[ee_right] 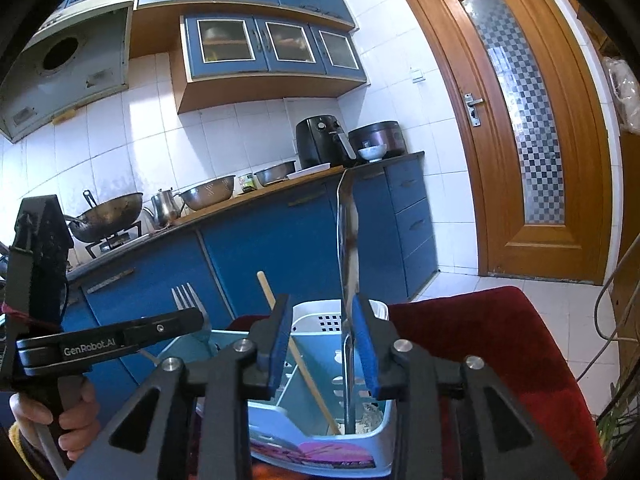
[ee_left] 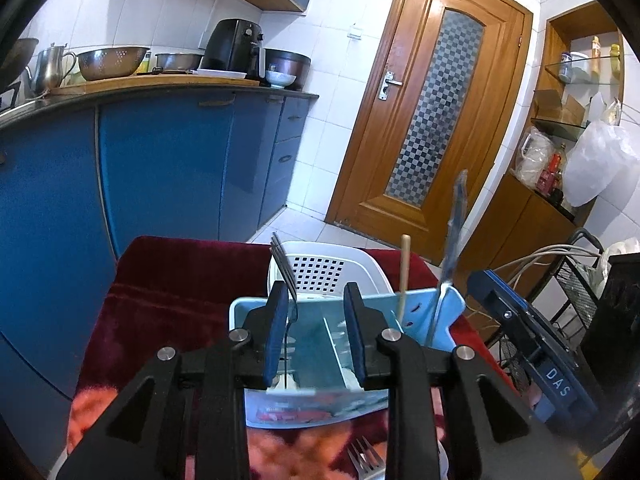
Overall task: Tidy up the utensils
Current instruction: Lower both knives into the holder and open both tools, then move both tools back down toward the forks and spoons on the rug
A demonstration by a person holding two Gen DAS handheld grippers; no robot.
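**Sorting cutlery into the caddy: partway done**

Standing upright in the light-blue utensil caddy [ee_left: 448, 312] on the red cloth [ee_left: 180, 280]: a fork [ee_left: 282, 264], a wooden chopstick [ee_left: 404, 276] and a knife [ee_left: 454, 236].

Left gripper [ee_left: 316, 332] hovers over the caddy's left compartment, jaws spread apart. The fork leans against its left pad; it does not look clamped, so I judge it released. Right gripper [ee_right: 324, 344] sits over the right compartment, jaws parted; the knife [ee_right: 347, 264] stands just inside its right finger, touching or nearly so, and I read it as let go, though contact on that pad can't be ruled out. The chopstick [ee_right: 298, 356] leans diagonally in the middle compartment, seen from the right wrist.

Left to do: a second fork [ee_left: 362, 460] lies on the cloth in front of the caddy, tines visible at the bottom of the left wrist view. Anything else loose is out of sight. A white perforated basket [ee_left: 320, 272] stands behind the caddy; contents not visible.

Judgement: three pieces in, at least one left.
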